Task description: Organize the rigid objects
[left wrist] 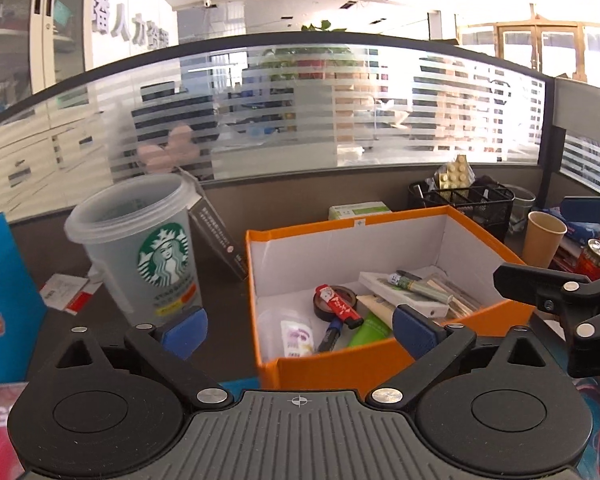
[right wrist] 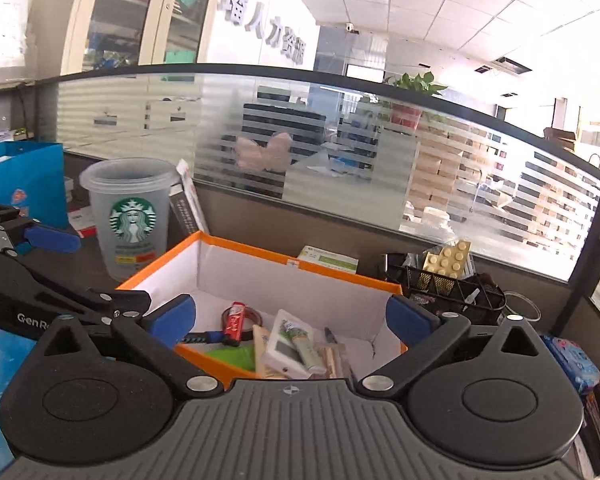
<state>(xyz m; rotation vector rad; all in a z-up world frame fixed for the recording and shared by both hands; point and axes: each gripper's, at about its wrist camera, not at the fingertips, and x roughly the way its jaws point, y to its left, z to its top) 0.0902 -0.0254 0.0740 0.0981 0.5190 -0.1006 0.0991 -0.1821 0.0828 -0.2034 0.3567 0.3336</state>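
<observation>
An orange box [left wrist: 320, 368] with white inner walls stands on the dark desk; it also shows in the right wrist view [right wrist: 300, 266]. Inside lie a red lighter [left wrist: 338, 306] on a black tape roll [left wrist: 350, 294], a green tube [left wrist: 370, 330], a white flat case [left wrist: 404, 296], a pen and a clear lid. My left gripper [left wrist: 300, 330] is open and empty, just before the box's near wall. My right gripper [right wrist: 290, 316] is open and empty above the box's near side. The right gripper also shows at the left wrist view's right edge [left wrist: 556, 292].
A clear Starbucks cup [left wrist: 140, 248] stands left of the box, with a dark booklet [left wrist: 220, 236] leaning behind it. A blue bag [left wrist: 4, 300] is at far left. A black mesh organiser [left wrist: 464, 204], paper cup [left wrist: 544, 240] and red can [left wrist: 598, 260] stand at right. A glass partition runs behind.
</observation>
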